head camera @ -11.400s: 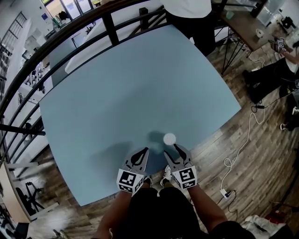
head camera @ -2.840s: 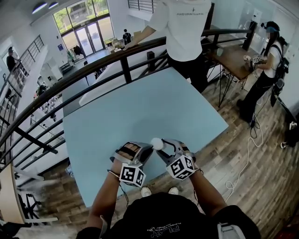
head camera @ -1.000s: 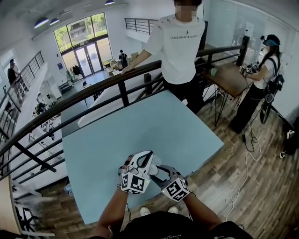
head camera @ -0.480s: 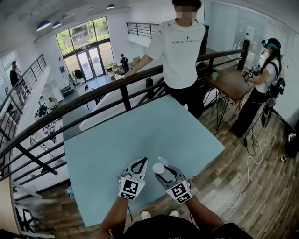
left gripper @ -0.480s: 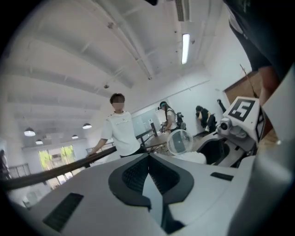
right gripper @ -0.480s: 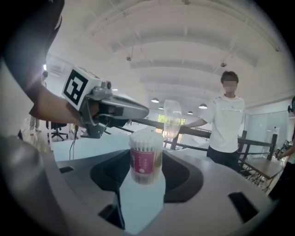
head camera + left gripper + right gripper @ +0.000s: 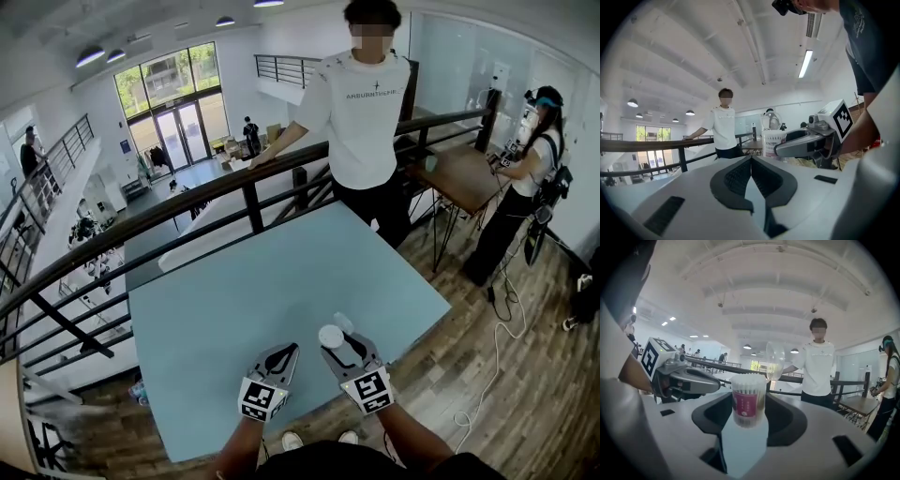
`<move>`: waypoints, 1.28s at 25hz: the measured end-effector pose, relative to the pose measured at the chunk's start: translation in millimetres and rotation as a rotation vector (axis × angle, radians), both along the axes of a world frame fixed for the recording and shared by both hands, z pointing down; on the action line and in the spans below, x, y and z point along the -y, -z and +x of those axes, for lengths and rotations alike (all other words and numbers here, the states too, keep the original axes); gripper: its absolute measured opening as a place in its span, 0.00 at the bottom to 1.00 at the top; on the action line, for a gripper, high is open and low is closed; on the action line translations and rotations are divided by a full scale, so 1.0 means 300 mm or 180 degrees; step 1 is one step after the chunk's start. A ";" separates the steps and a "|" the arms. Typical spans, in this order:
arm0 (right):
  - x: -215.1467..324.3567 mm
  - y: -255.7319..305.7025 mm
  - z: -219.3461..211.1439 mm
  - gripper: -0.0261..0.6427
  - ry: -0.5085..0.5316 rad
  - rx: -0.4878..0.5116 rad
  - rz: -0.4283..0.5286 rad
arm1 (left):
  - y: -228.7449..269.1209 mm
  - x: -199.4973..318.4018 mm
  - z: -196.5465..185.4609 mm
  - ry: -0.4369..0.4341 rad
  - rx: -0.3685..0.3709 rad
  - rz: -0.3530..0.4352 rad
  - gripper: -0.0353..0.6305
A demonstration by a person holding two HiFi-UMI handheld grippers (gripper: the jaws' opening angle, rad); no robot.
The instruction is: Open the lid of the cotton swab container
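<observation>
The cotton swab container (image 7: pixel 749 399) is a clear tub with a pink label, packed with white swabs. Its clear lid (image 7: pixel 774 361) stands flipped up behind it. My right gripper (image 7: pixel 749 405) is shut on the tub, one jaw on each side. In the head view the container (image 7: pixel 330 336) is held in the right gripper (image 7: pixel 339 343) above the near part of the blue table (image 7: pixel 262 272). My left gripper (image 7: pixel 279 359) is beside it on the left, apart from it, shut and holding nothing. The left gripper view shows that gripper (image 7: pixel 751 174) with the pads pressed together, and the container (image 7: pixel 774 143) to the right.
A person in a white T-shirt (image 7: pixel 366 103) stands at the table's far edge by a dark railing (image 7: pixel 187 202). Another person (image 7: pixel 530 169) stands at the right by a wooden table (image 7: pixel 464 169). A white cable (image 7: pixel 487 375) lies on the wooden floor.
The left gripper has drawn back from the container's top, moved left and down, and rolled flat. The right gripper has lifted the container slightly. The lid now stands open.
</observation>
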State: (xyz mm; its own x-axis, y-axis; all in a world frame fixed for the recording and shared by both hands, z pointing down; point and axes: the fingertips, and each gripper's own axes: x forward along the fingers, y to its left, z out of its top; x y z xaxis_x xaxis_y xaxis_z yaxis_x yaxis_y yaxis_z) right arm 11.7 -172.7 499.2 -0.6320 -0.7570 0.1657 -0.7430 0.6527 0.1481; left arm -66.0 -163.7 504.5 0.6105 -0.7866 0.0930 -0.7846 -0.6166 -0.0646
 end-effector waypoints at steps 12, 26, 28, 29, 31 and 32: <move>0.004 0.032 0.054 0.37 -0.0192 0.0224 0.0190 | -0.040 0.012 -0.061 0.0171 -0.0424 -0.0262 0.07; -0.020 0.011 0.052 0.37 -0.0228 0.0251 0.0248 | -0.025 -0.008 -0.050 0.0137 -0.0352 -0.0153 0.07; -0.019 0.004 0.056 0.37 -0.0240 0.0257 0.0224 | -0.028 -0.012 -0.046 0.0127 -0.0344 -0.0165 0.07; -0.019 -0.001 0.057 0.37 -0.0248 0.0263 0.0208 | -0.026 -0.015 -0.045 0.0117 -0.0354 -0.0169 0.07; -0.019 -0.013 0.057 0.37 -0.0264 0.0257 0.0185 | -0.012 -0.020 -0.042 0.0085 -0.0402 -0.0160 0.07; -0.020 -0.018 0.058 0.37 -0.0271 0.0256 0.0174 | -0.003 -0.022 -0.040 0.0076 -0.0423 -0.0146 0.07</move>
